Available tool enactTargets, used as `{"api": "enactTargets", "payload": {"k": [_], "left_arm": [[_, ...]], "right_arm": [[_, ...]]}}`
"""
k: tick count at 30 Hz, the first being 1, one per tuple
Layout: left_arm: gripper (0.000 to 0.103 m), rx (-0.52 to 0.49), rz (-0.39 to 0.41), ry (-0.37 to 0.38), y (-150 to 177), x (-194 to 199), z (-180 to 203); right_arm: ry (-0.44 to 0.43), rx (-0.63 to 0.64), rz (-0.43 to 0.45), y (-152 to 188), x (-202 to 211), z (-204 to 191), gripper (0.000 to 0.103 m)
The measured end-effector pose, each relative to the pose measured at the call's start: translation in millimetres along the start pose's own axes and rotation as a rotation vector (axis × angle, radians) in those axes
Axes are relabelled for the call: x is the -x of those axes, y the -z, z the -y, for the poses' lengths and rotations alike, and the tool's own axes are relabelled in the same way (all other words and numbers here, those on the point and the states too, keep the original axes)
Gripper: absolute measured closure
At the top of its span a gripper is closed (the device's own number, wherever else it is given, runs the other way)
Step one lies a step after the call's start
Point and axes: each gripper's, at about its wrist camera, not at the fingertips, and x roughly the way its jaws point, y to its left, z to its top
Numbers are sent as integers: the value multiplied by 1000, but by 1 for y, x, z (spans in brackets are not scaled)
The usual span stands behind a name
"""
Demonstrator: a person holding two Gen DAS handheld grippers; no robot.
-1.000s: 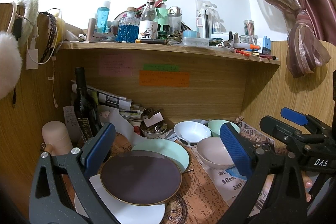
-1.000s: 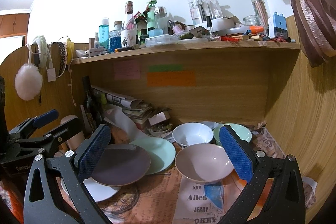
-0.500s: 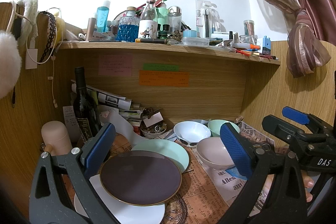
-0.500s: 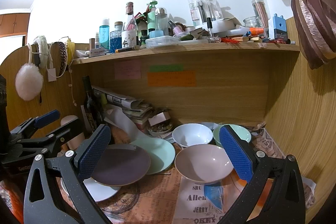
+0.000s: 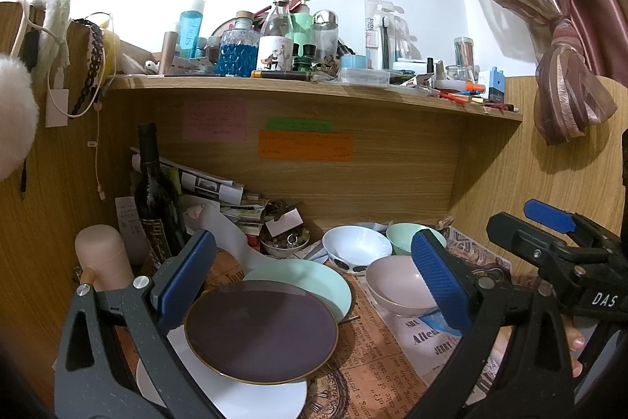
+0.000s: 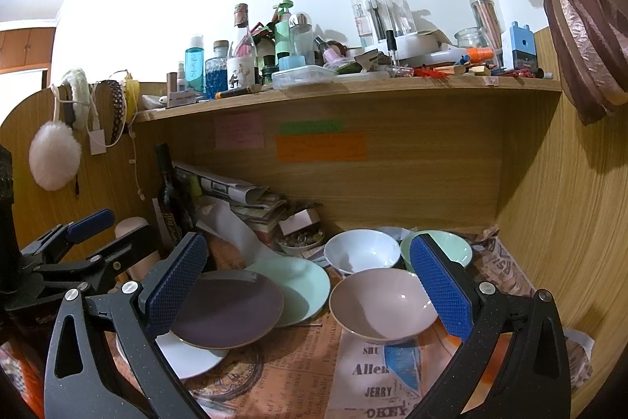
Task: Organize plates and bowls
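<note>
Our left hand-held gripper point(image 5: 314, 273) hangs released, the round dark purple plate point(image 5: 261, 330) at six o'clock between its fingers.

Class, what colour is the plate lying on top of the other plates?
Dark purple with a thin gold rim, clearest in the left wrist view.

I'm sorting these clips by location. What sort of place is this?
Most likely a bedroom or dorm desk nook, not a kitchen. A wooden shelf crowded with toiletry bottles sits above sticky notes, a tied curtain hangs alongside, and the plates rest on newspaper.
</note>
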Motion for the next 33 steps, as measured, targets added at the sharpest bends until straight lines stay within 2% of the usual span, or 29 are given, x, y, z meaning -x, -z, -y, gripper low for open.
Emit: {"api": "enactTargets", "payload": {"k": [10, 19, 27, 33], "left_arm": [[2, 9, -17, 12, 6, -4, -5], [2, 43, -129, -15, 21, -30, -43], [2, 69, -246, -103, 41, -59, -93], [2, 75, -348, -135, 58, -90, -122]], "right_arm": [[-13, -5, -25, 3, -15, -4, 0], [-61, -12, -93, 17, -50, -14, 0], [-118, -38, -232, 43, -101, -23, 0], [-126, -56, -347, 65, -141, -25, 1]]}}
